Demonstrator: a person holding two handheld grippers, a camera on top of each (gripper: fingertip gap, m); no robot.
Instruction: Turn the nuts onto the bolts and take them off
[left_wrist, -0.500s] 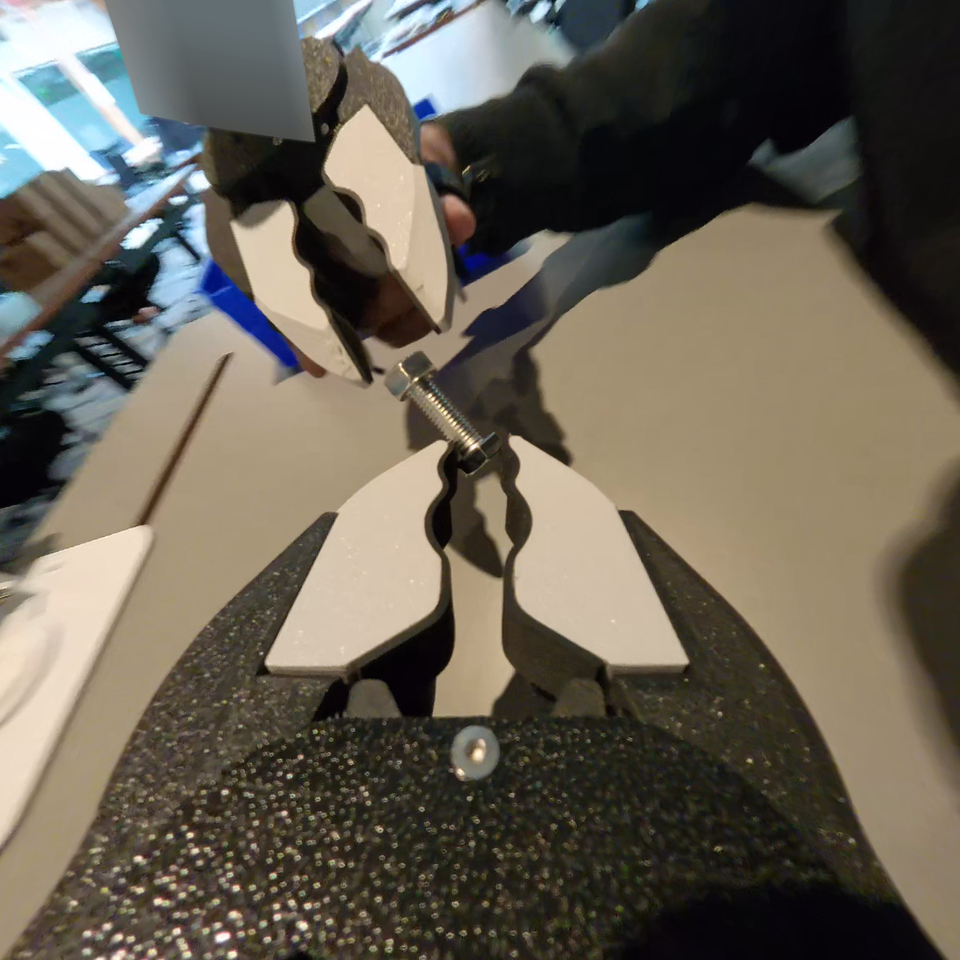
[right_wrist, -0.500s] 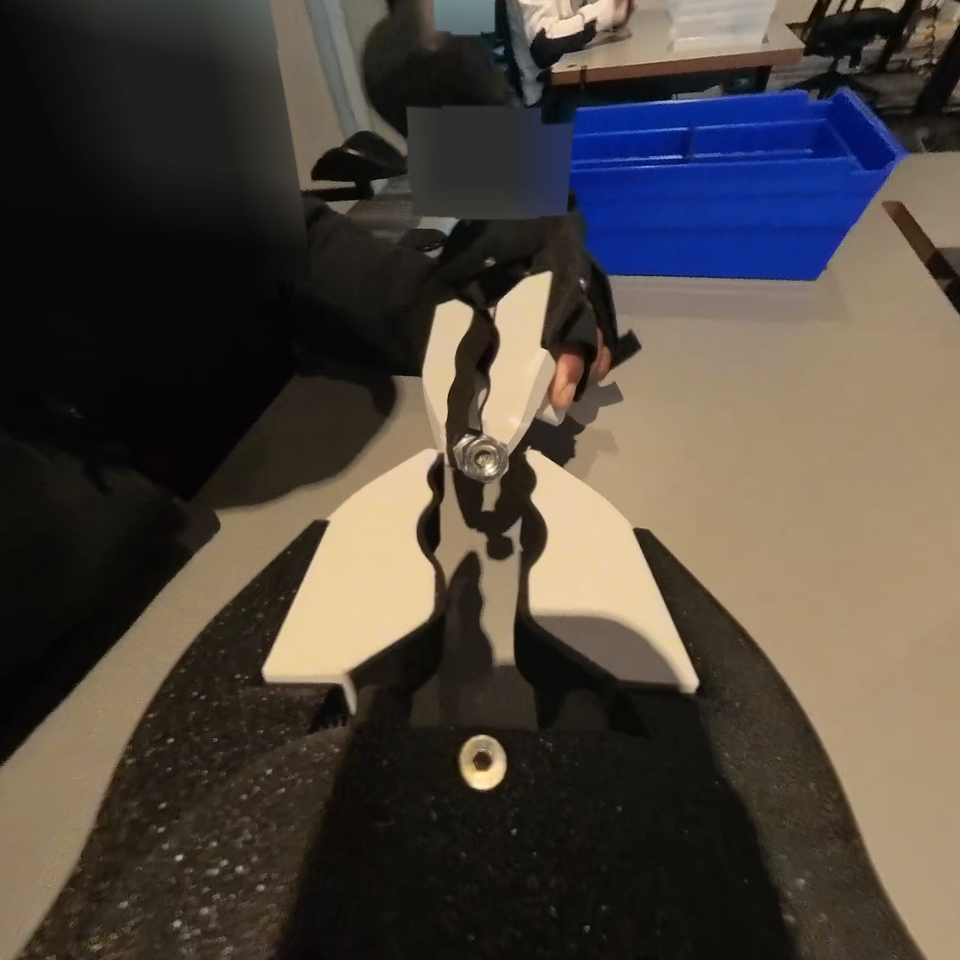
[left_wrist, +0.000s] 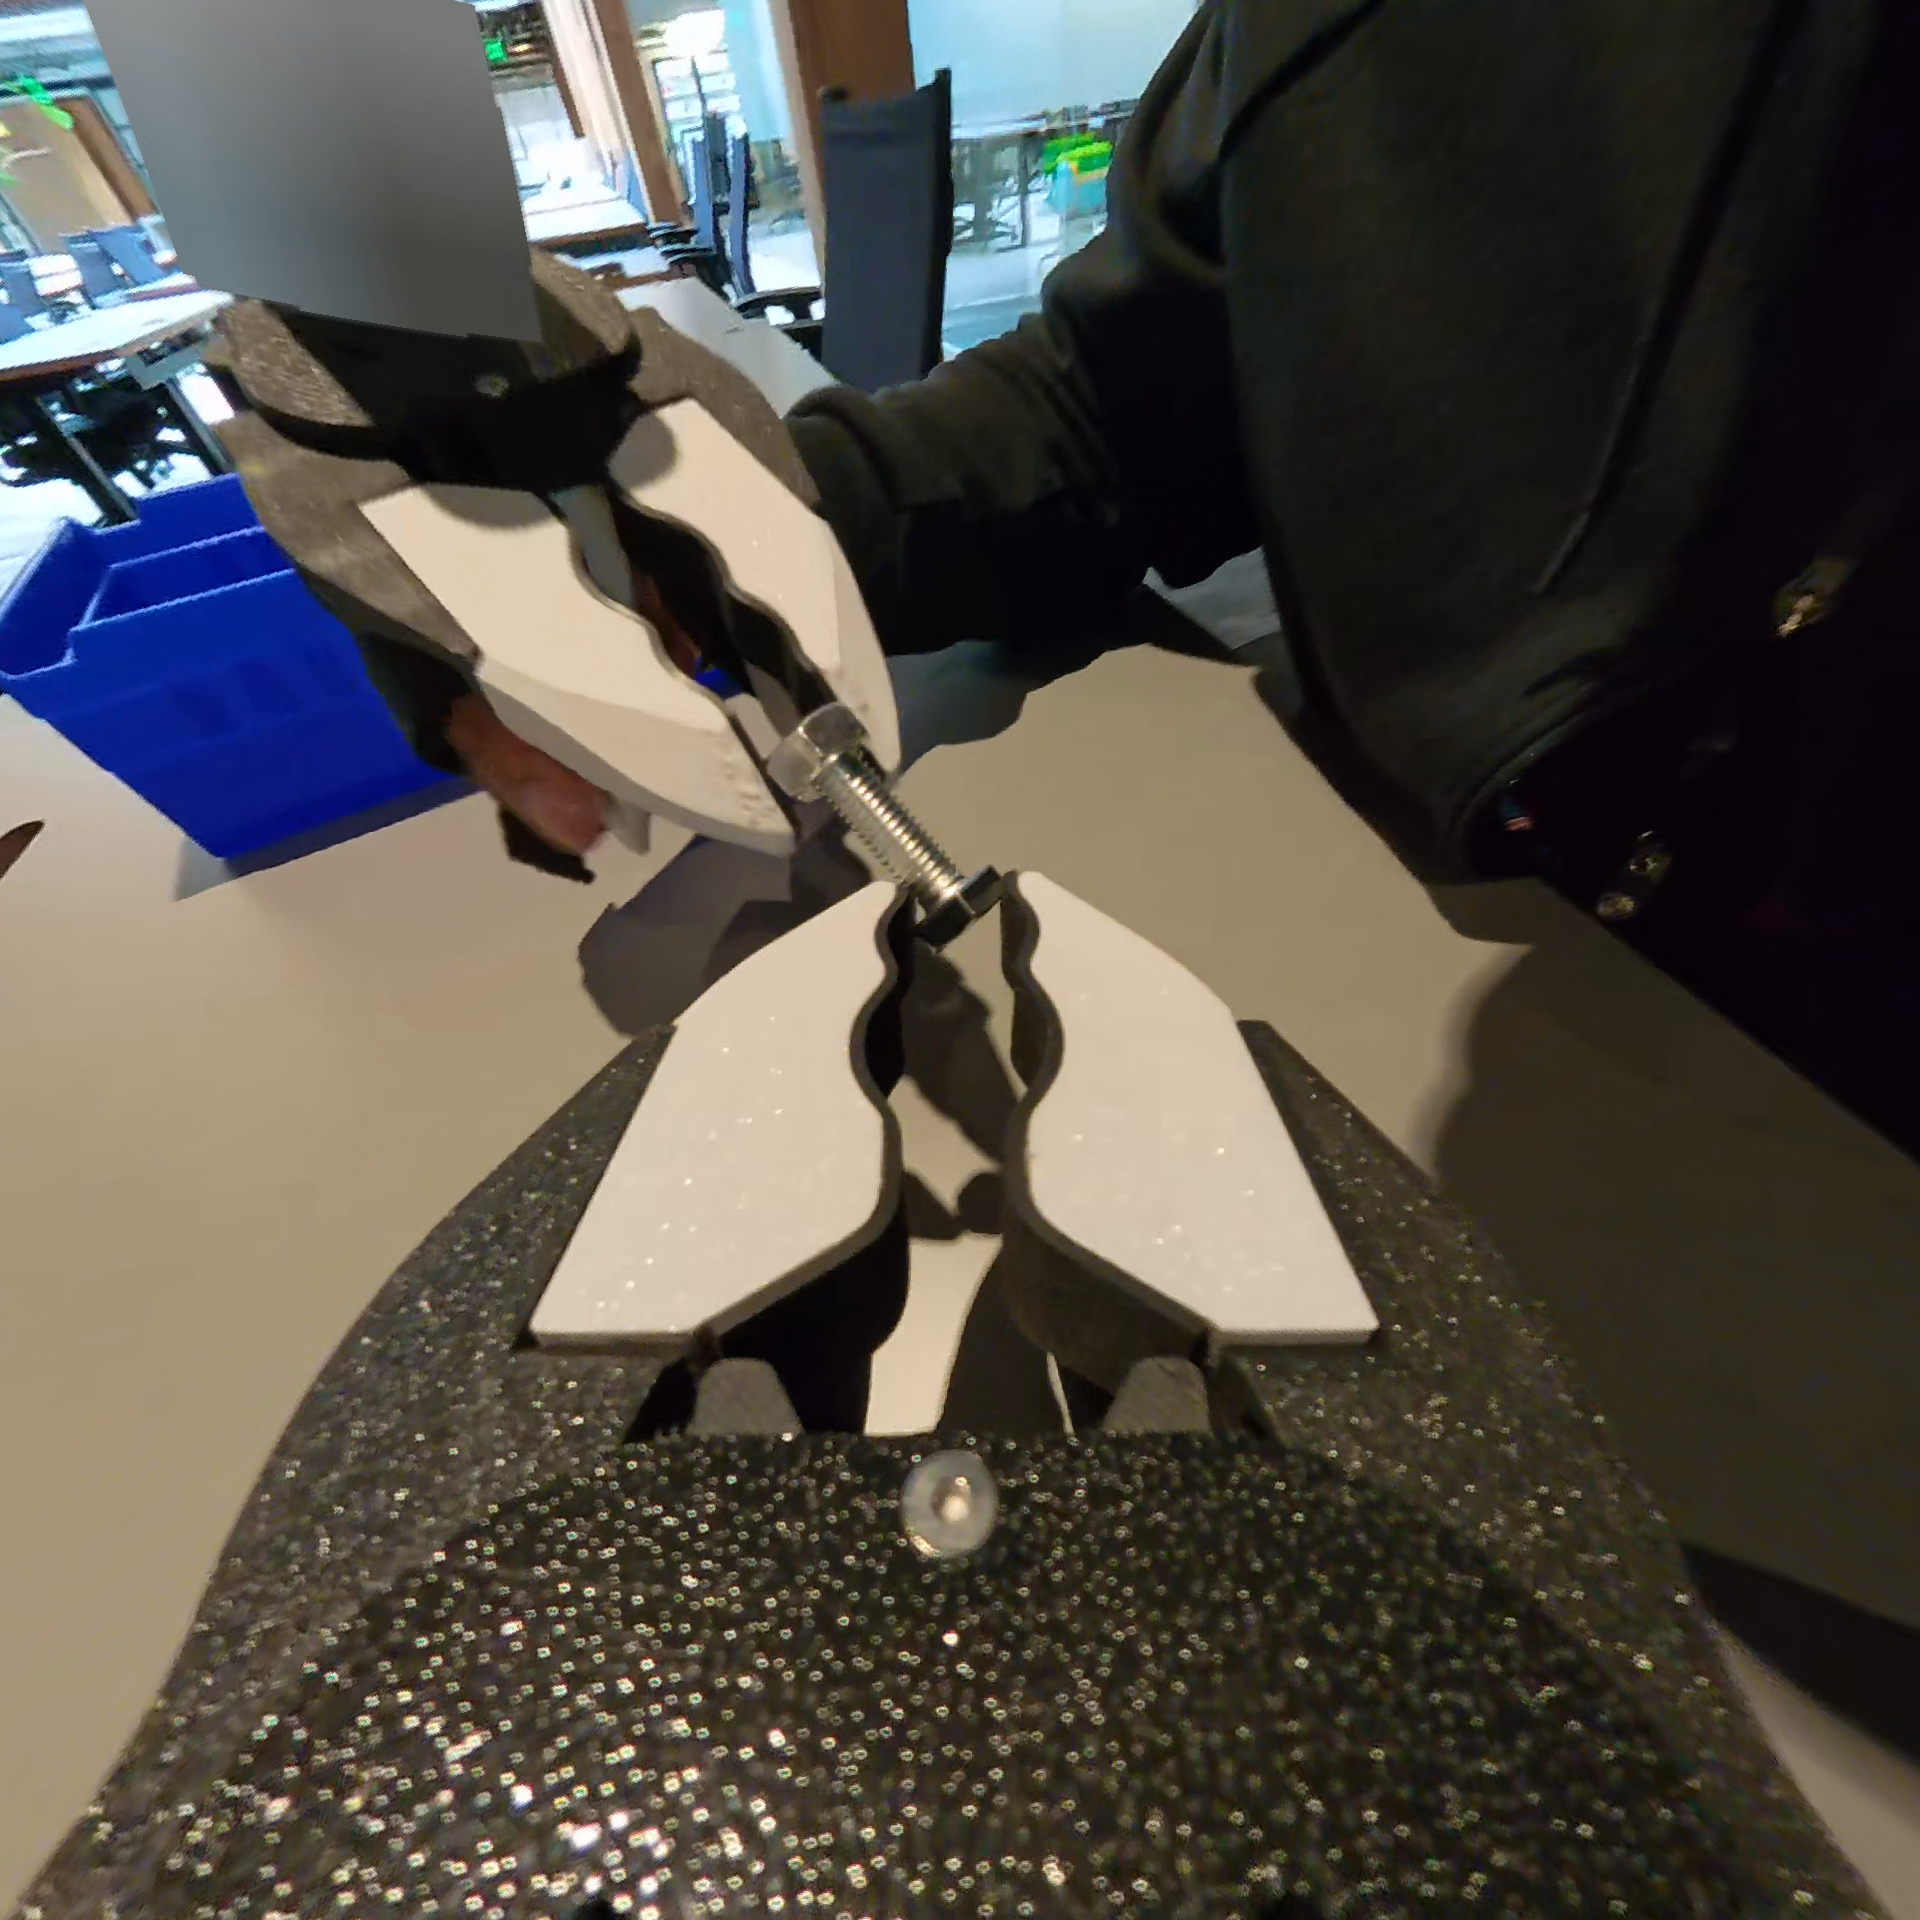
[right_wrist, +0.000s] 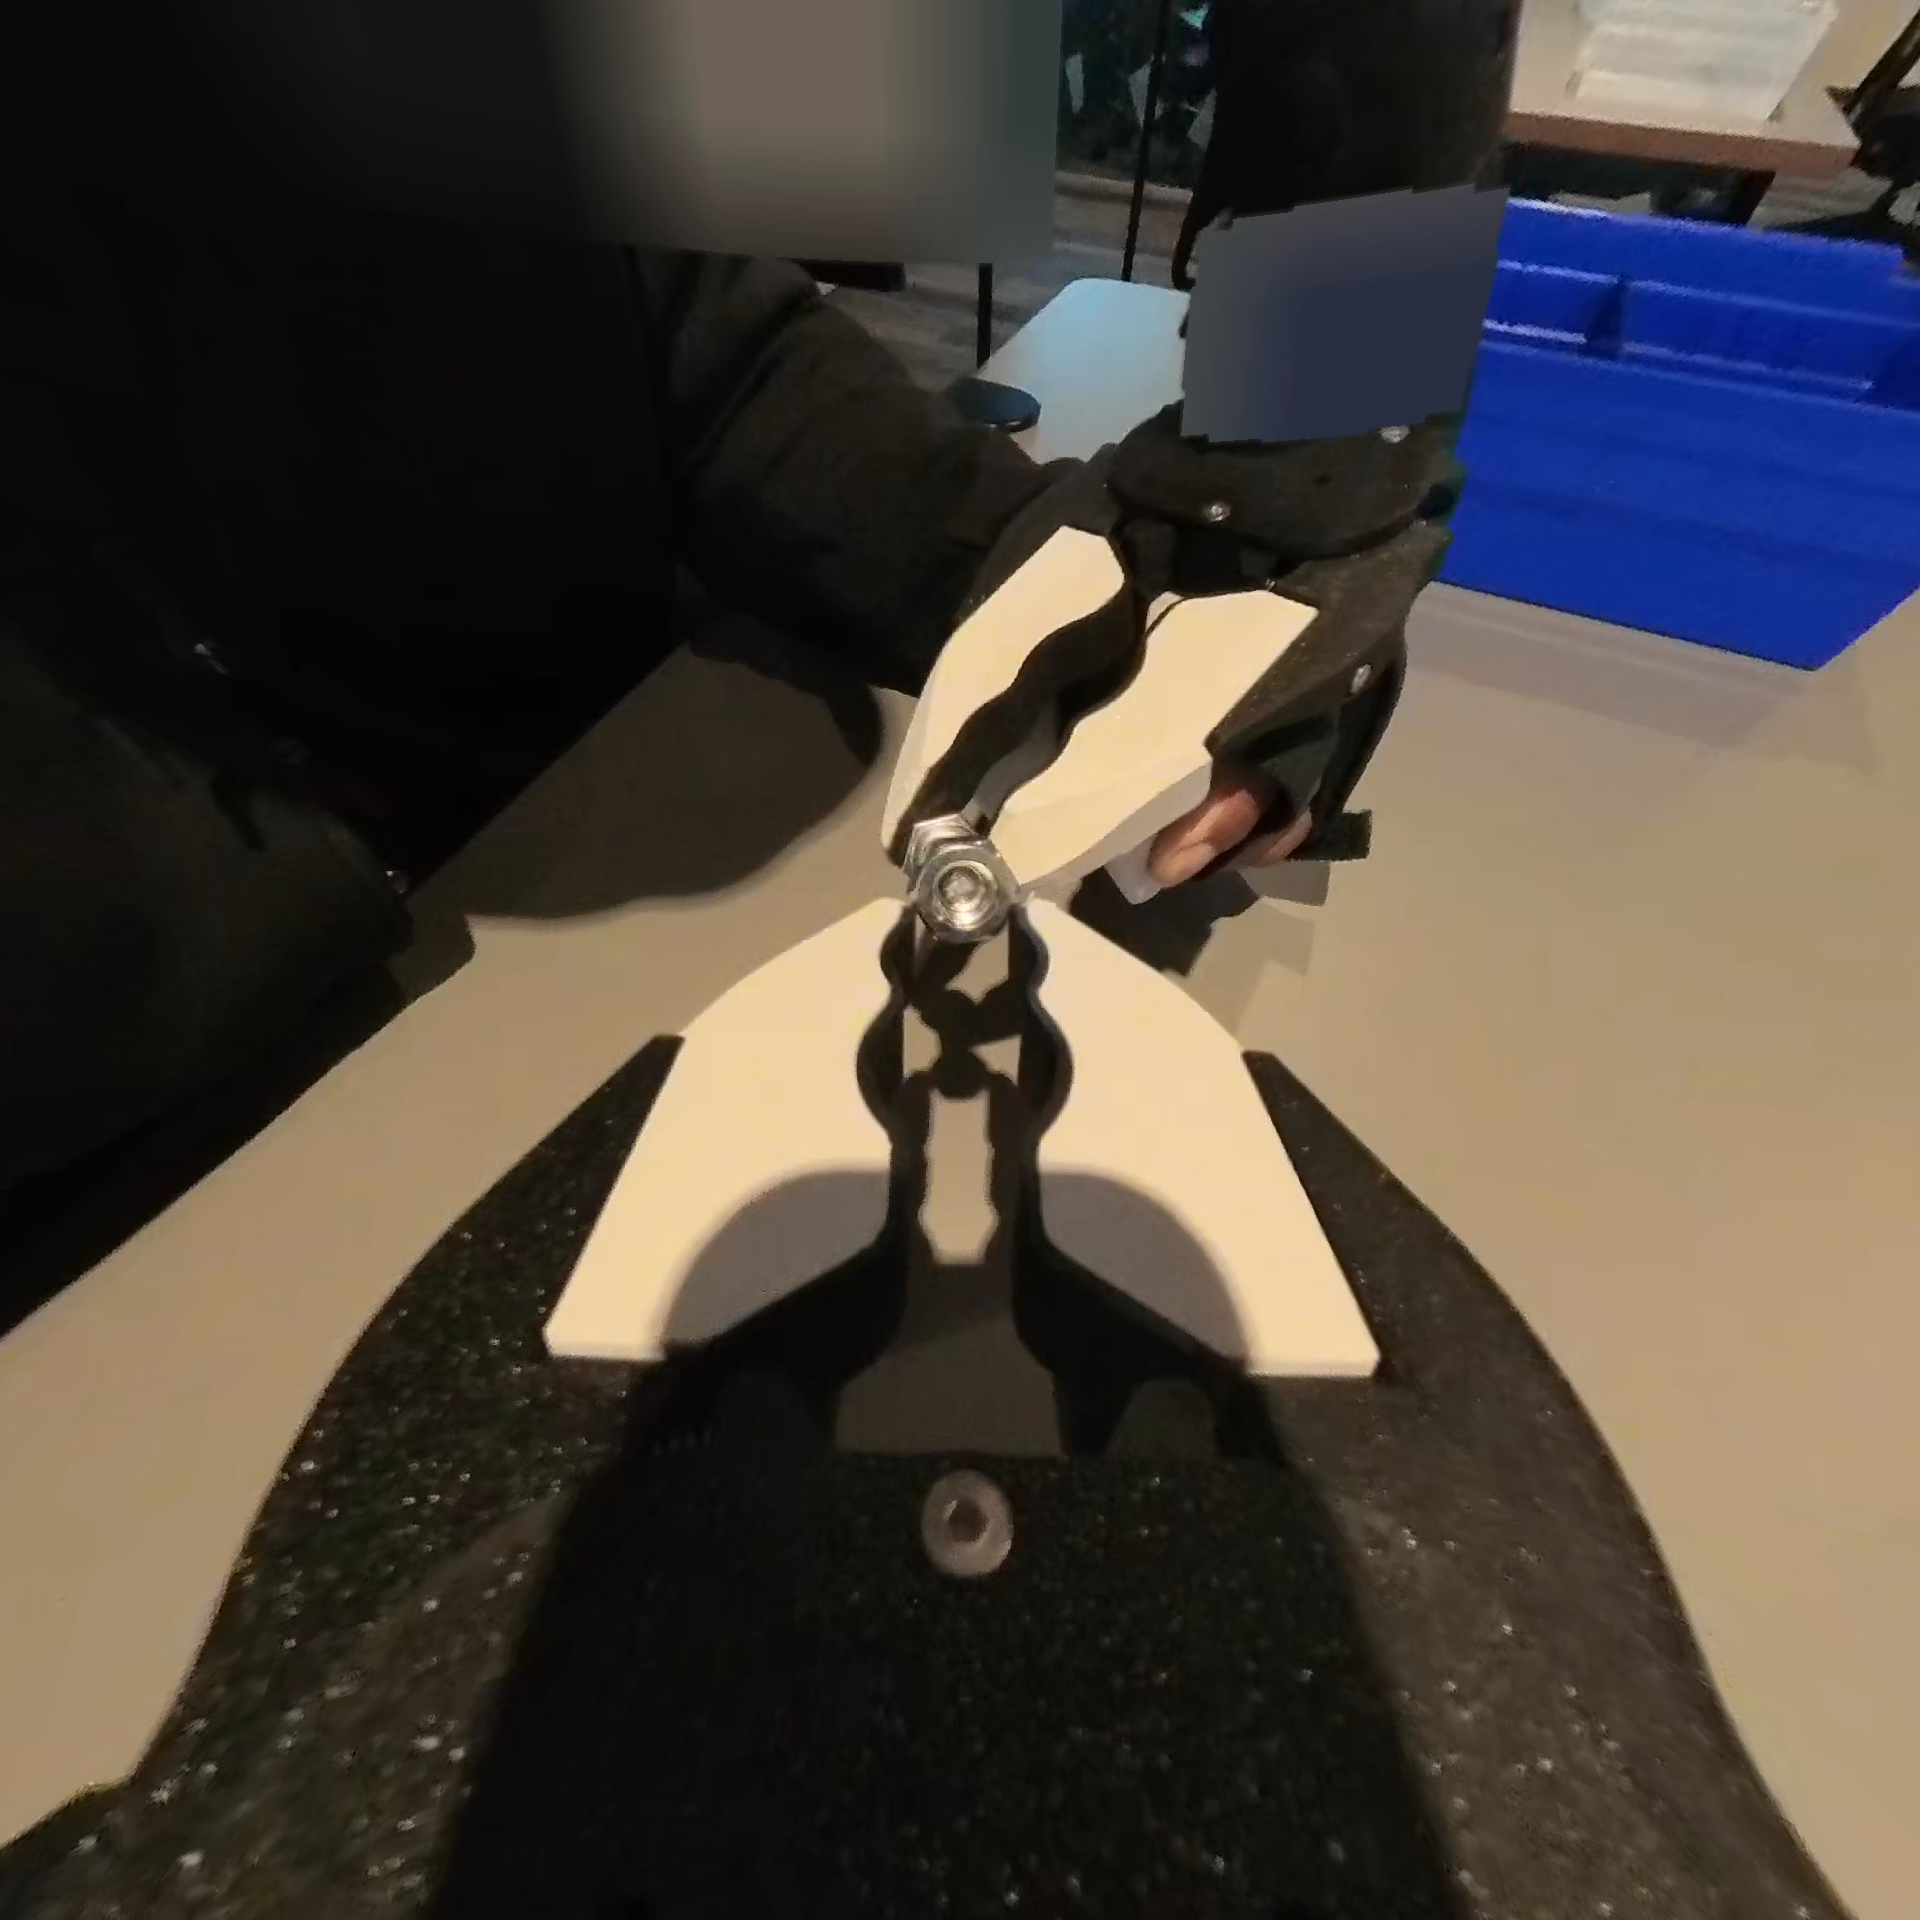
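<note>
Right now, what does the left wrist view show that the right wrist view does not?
Only the left wrist view shows the bolt side-on, with its bare thread running between the two grippers. Only the right wrist view shows it end-on, the nut facing the camera. Both show the left gripper and right gripper shut on its ends, and a blue bin.

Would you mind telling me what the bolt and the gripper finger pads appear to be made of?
The bolt looks like bright, zinc-plated steel: shiny silver threads and hex head. The finger pads of the left gripper seem matte, pale-grey plastic or foam, faintly speckled, though the exact material is unclear.
</note>
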